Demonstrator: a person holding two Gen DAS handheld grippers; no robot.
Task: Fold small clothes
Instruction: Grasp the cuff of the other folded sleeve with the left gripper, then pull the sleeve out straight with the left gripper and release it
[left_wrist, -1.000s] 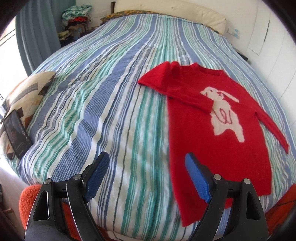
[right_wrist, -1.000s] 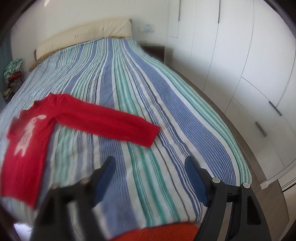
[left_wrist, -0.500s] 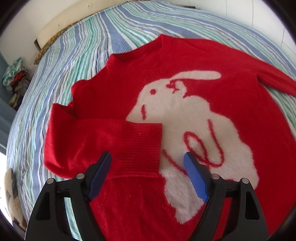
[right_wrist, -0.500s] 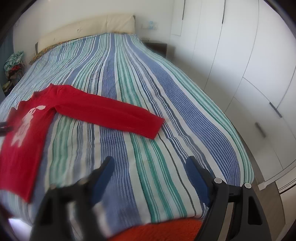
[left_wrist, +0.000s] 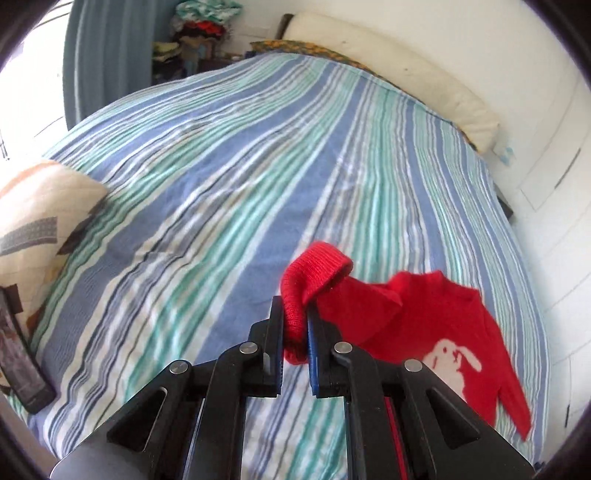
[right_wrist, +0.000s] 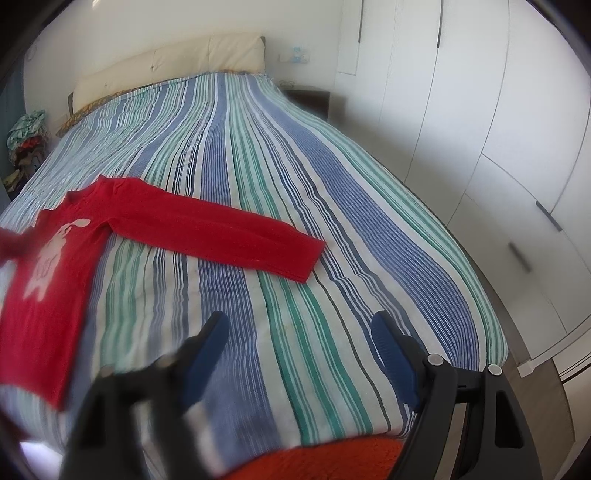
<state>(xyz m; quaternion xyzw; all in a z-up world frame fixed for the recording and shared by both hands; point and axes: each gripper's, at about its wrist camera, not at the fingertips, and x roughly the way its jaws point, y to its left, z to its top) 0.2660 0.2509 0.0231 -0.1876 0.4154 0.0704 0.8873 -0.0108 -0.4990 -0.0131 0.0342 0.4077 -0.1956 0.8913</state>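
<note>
Bright window daylight, fisheye-warped edges (dark corners), motion blur on bedspread (left_wrist: 229, 192).

Both tongs, left tongs (left_wrist: 295, 325) and right tongs (right_wrist: 299, 354), have black angular arms, silver pivot screws and blue pads.

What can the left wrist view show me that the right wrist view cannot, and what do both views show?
Only the left wrist view: the left tool closing on the red sweater's sleeve cuff, a patterned cushion, a blue curtain.
Only the right wrist view: the open right tool, empty; the other sleeve lying flat; white wardrobe doors.
Both: the red sweater, the striped bedspread, the headboard.
</note>
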